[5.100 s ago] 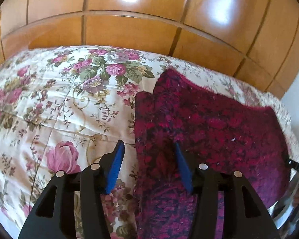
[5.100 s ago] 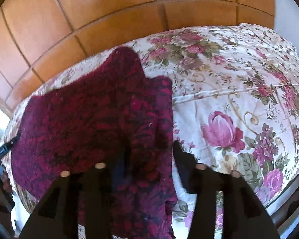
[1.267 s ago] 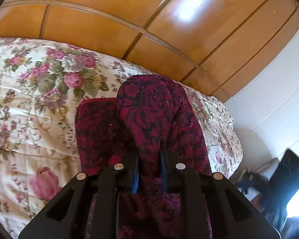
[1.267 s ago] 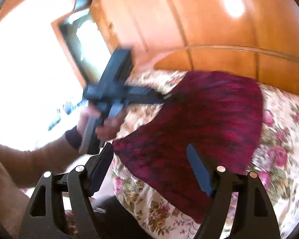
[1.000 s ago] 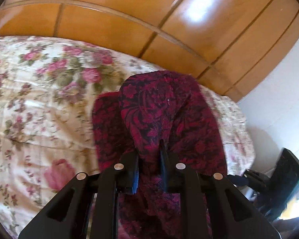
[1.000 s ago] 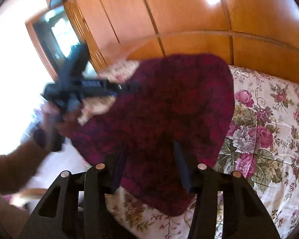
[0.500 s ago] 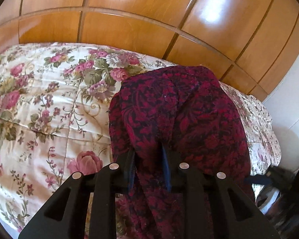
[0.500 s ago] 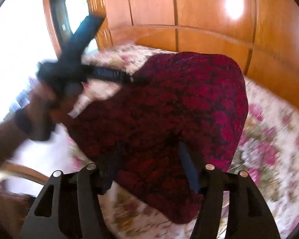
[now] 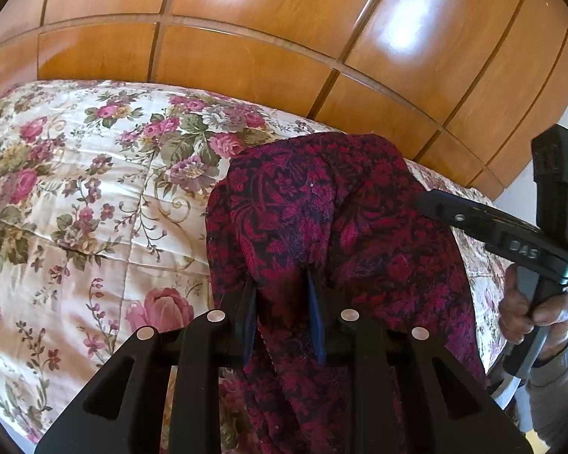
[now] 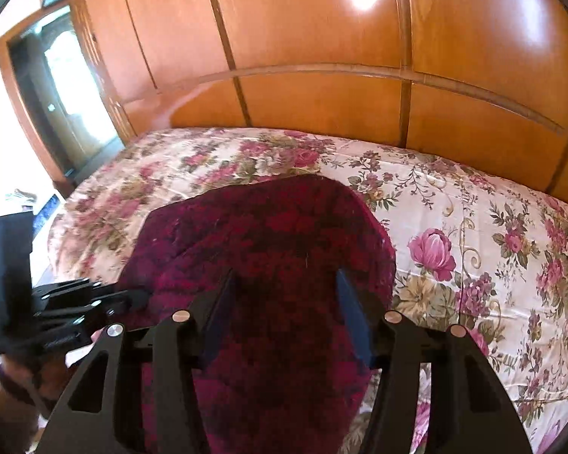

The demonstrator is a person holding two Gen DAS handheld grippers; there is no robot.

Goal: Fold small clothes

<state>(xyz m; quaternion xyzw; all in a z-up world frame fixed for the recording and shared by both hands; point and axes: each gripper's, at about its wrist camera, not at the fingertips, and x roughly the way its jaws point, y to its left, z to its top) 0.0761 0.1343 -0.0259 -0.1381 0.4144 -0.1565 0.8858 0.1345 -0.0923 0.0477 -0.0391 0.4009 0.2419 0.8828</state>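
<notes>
The left tongs (image 9: 282,316) pinch a fold of the dark red garment (image 9: 322,219), which drapes over the flowered bed (image 9: 94,196). The right tongs (image 10: 286,316) stand spread above the cloth, gripping nothing. To fold well, the lifted edge probably needs carrying flat across. A moment ago the right tongs sat narrower; beyond stand wooden panels (image 9: 265,56).

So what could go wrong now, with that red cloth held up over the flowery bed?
Only the left gripper pinches the dark red garment, by a bunched fold, so it could slip free or drop unevenly. The right gripper is open around the cloth and grips nothing, so one side may sag and spoil the fold. The garment also hangs near the edge of the floral bedspread, so a slip might take it off the bed.
</notes>
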